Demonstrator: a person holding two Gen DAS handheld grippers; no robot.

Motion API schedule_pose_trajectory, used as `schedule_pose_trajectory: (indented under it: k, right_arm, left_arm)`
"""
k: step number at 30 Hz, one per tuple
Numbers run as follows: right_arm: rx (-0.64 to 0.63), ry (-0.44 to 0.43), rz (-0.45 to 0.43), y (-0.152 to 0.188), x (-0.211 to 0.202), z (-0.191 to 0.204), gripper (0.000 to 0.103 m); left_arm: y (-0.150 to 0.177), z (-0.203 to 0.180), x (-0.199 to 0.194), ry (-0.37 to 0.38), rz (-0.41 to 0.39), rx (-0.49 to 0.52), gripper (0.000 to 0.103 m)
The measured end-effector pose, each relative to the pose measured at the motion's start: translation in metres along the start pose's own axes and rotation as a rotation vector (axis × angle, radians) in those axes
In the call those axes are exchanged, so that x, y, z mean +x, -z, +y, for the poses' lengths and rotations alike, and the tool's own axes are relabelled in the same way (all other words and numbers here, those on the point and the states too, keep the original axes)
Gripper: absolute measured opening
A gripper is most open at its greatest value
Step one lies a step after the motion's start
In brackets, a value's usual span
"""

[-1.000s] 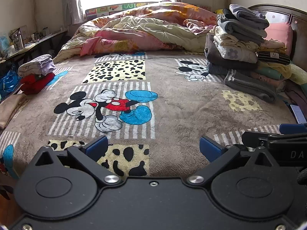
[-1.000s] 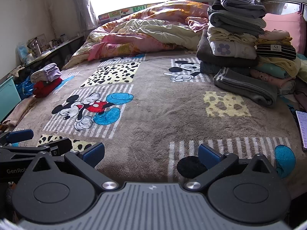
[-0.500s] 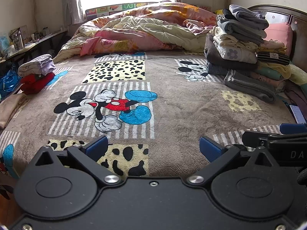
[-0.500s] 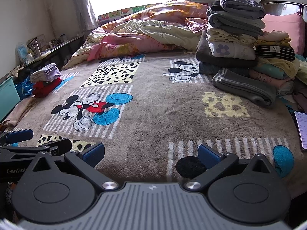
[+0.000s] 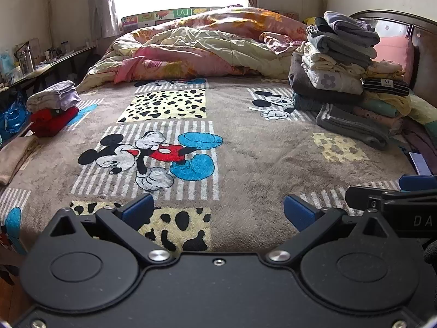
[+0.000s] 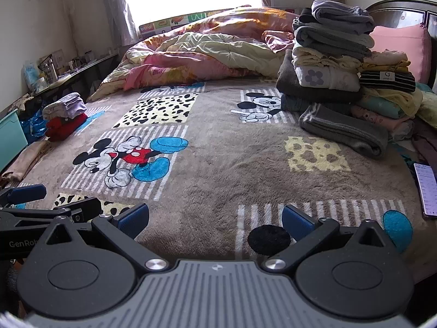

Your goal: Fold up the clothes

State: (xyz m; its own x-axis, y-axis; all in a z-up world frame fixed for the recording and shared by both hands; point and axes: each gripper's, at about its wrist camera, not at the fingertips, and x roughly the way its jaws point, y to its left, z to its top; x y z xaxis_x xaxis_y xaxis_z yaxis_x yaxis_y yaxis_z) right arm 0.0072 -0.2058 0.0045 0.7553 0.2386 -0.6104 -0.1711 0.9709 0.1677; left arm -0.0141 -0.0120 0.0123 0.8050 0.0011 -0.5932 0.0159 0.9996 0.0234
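A tall stack of folded clothes stands at the right of the bed, with a folded grey garment lying in front of it. A small folded pile, lilac on red, sits at the bed's left edge. My left gripper is open and empty above the near edge of the Mickey Mouse blanket. My right gripper is open and empty beside it, over the same blanket.
A rumpled pink and cream quilt lies across the far end under the window. A phone lies at the bed's right edge. A beige cloth hangs at the left edge. A cluttered side table stands on the left.
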Motion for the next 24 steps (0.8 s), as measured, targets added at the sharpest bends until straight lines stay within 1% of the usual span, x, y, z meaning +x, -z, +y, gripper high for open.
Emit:
schedule_pose_trajectory:
  k: [11,14,18,20,24]
  right_arm:
    - [-0.008,0.000,-0.014,-0.005,-0.006,0.007,0.103]
    - [-0.016,-0.032,-0.023,-0.008,-0.004,0.010,0.103]
    - [-0.022,-0.104,-0.043,-0.016,0.004,0.016,0.103]
    - [-0.046,-0.135,-0.061,-0.020,0.009,0.022,0.103]
    - [-0.094,-0.153,-0.077,-0.030,0.022,0.040,0.103]
  left_arm:
    - [-0.004,0.007,-0.004,0.003,-0.011,-0.008,0.102]
    - [-0.007,0.016,-0.005,0.008,-0.016,-0.026,0.102]
    - [-0.010,0.031,-0.008,0.005,-0.038,-0.046,0.102]
    - [-0.010,0.041,-0.008,0.001,-0.045,-0.061,0.102]
    - [-0.010,0.064,-0.005,-0.008,-0.054,-0.094,0.102]
